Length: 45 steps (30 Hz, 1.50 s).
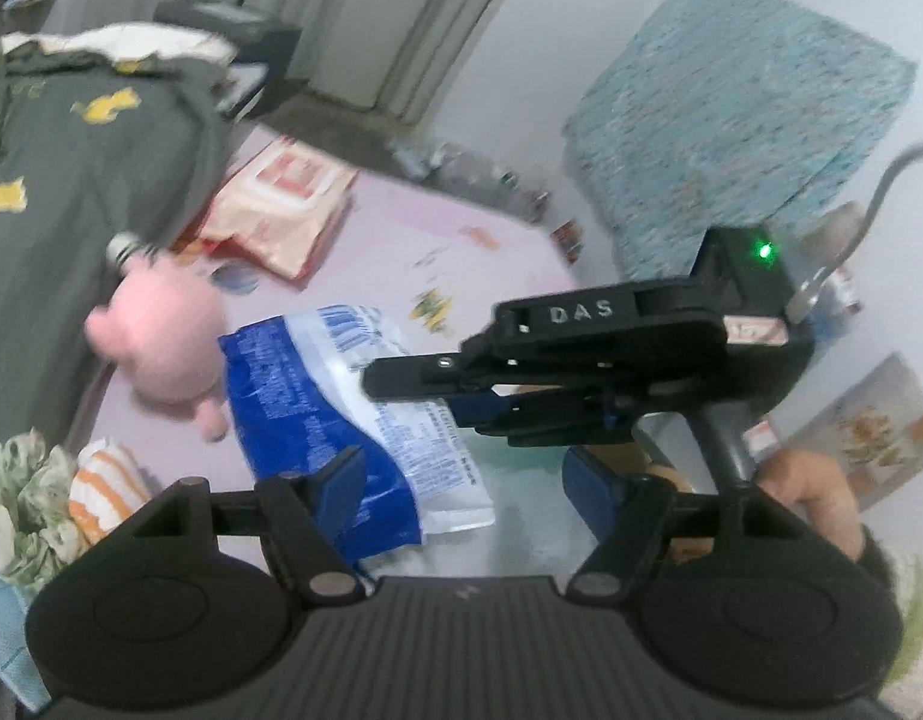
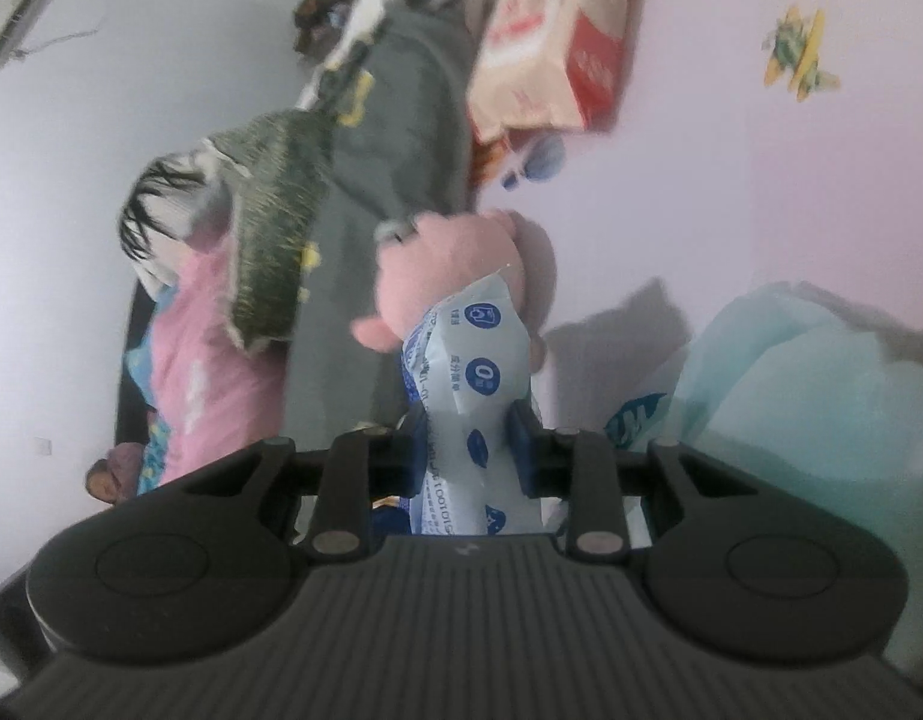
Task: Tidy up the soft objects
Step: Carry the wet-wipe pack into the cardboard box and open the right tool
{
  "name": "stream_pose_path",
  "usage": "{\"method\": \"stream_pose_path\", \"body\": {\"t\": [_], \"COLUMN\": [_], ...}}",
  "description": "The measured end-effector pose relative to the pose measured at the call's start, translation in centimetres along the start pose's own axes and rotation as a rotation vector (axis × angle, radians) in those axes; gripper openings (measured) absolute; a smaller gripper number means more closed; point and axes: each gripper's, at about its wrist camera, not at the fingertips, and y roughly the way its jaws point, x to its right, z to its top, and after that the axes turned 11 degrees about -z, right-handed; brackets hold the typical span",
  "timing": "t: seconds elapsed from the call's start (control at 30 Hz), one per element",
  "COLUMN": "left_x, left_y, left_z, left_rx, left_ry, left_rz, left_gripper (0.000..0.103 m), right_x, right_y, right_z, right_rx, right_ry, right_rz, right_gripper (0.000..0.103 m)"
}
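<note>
Right wrist: right tool (image 2: 466, 450) clamps blue-white pack (image 2: 473, 372); left tool (image 1: 479, 480) agape, empty; pink plush (image 2: 455, 264) beside pack

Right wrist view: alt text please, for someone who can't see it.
The right gripper is shut on a blue-and-white plastic pack, its fingers pinching it from both sides. Behind the pack lies a pink plush toy, beside a grey-green blanket and a red-and-white package.
</note>
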Motion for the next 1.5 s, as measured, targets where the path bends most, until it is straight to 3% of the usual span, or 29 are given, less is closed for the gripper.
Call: {"method": "stream_pose_path", "body": {"t": [0.13, 0.23, 0.33, 0.43, 0.57, 0.7, 0.77, 0.83, 0.93, 1.0, 1.03, 1.1, 1.2, 1.33, 1.37, 1.4, 1.5], "left_x": [0.9, 0.3, -1.0, -2.5, -4.1, -4.3, -4.2, -4.2, -4.4, -4.6, -4.7, -5.0, -5.3, -5.6, -5.6, -5.7, -5.8], "left_y": [-2.0, -3.2, -4.0, -4.5, -4.6, -4.2, -4.1, -4.0, -4.2, -4.4, -4.6, -4.9, -5.5, -6.2, -6.4, -6.6, -7.0], "left_z": [0.0, -0.5, -1.4, -2.6, -3.6, -4.3, -4.5, -4.7, -5.1, -5.4, -5.5, -5.8, -5.9, -6.0, -6.0, -6.0, -6.1], "left_rx": [0.047, 0.067, 0.078, 0.087, 0.092, 0.086, 0.084, 0.08, 0.079, 0.081, 0.084, 0.09, 0.099, 0.118, 0.122, 0.125, 0.128], "left_ry": [0.009, 0.013, 0.003, -0.034, -0.096, -0.117, -0.118, -0.125, -0.137, -0.142, -0.146, -0.15, -0.152, -0.15, -0.152, -0.155, -0.158], "left_rz": [-0.025, 0.0, 0.043, 0.074, 0.064, 0.055, 0.05, 0.048, 0.048, 0.049, 0.049, 0.05, 0.062, 0.086, 0.086, 0.087, 0.097], "left_gripper": [0.074, 0.075, 0.075, 0.075, 0.074, 0.074, 0.075, 0.075, 0.075, 0.075, 0.075, 0.075, 0.075, 0.075, 0.075, 0.075, 0.075], "right_x": [1.3, 3.4, 5.6, 7.9, 11.2, 11.7, 10.9, 10.2, 9.4, 9.3, 9.6, 10.6, 12.6, 16.5, 17.2, 17.6, 17.9], "right_y": [-5.3, -10.7, -17.0, -22.2, -24.9, -22.4, -19.5, -17.4, -16.6, -17.2, -17.7, -18.7, -18.9, -15.9, -14.6, -13.8, -12.8], "right_z": [-0.3, -1.4, -3.7, -6.9, -9.8, -11.1, -11.8, -12.2, -12.6, -12.4, -12.3, -11.8, -11.4, -11.6, -11.7, -12.0, -11.6], "right_rx": [0.076, 0.157, 0.264, 0.35, 0.364, 0.367, 0.345, 0.312, 0.28, 0.298, 0.316, 0.339, 0.294, 0.09, 0.029, 0.007, 0.03], "right_ry": [0.021, 0.036, 0.022, -0.003, 0.015, -0.06, -0.134, -0.156, -0.123, -0.099, -0.089, -0.062, 0.006, 0.129, 0.146, 0.148, 0.162], "right_rz": [0.038, 0.057, 0.01, -0.15, -0.426, -0.701, -0.775, -0.699, -0.476, -0.409, -0.422, -0.471, -0.532, -0.479, -0.462, -0.473, -0.479], "right_gripper": [0.026, 0.026, 0.026, 0.026, 0.026, 0.028, 0.033, 0.033, 0.032, 0.034, 0.036, 0.054, 0.07, 0.068, 0.055, 0.048, 0.047]}}
